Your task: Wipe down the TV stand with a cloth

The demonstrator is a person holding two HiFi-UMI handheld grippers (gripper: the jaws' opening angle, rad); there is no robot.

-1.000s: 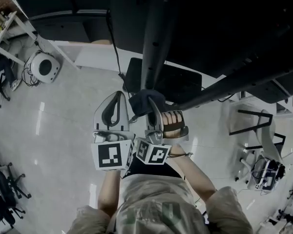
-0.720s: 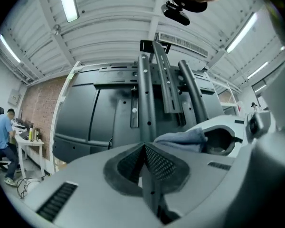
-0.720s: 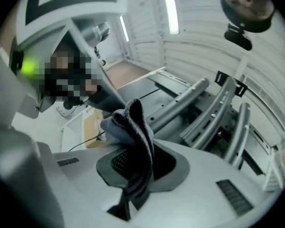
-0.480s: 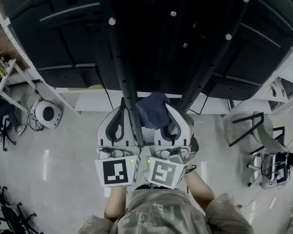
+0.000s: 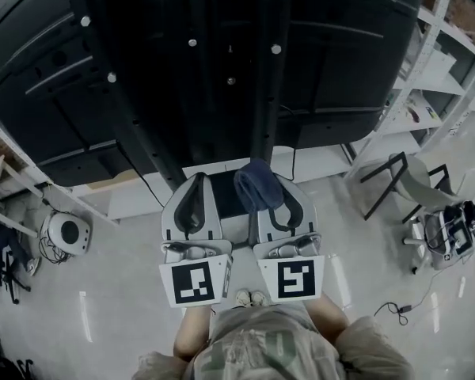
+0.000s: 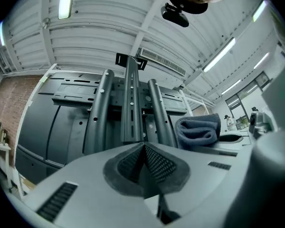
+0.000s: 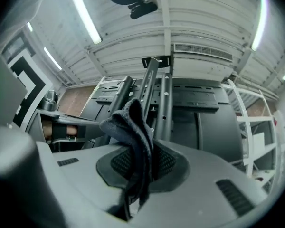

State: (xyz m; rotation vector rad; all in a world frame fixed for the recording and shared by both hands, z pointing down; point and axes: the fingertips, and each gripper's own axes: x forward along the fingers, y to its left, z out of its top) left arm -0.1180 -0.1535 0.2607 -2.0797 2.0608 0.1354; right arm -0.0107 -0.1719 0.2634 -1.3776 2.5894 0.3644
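Note:
The TV stand [image 5: 261, 77] is a black frame of perforated uprights carrying a large dark screen, seen from behind. My right gripper [image 5: 279, 190] is shut on a folded dark blue cloth [image 5: 256, 183], which sits just below the uprights. The right gripper view shows the cloth [image 7: 135, 132] clamped between the jaws of the right gripper [image 7: 143, 161], its bunched top in front of the uprights [image 7: 156, 96]. My left gripper [image 5: 196, 182] is close beside it, shut and holding nothing. In the left gripper view, the left gripper [image 6: 143, 148] points at the uprights [image 6: 131, 103], with the cloth [image 6: 199, 131] to the right.
White shelving [image 5: 451, 62] stands at the right, with a chair [image 5: 408, 184] and cabled gear [image 5: 453, 236] on the floor below it. A round white device [image 5: 65, 233] lies at the left. The stand's dark base [image 5: 224, 196] shows between the grippers. My shoes [image 5: 250, 298] are below.
The two grippers have drawn level, side by side. The cloth has moved from the pole it touched to just under the middle uprights. The head view now takes in more of the screen's back.

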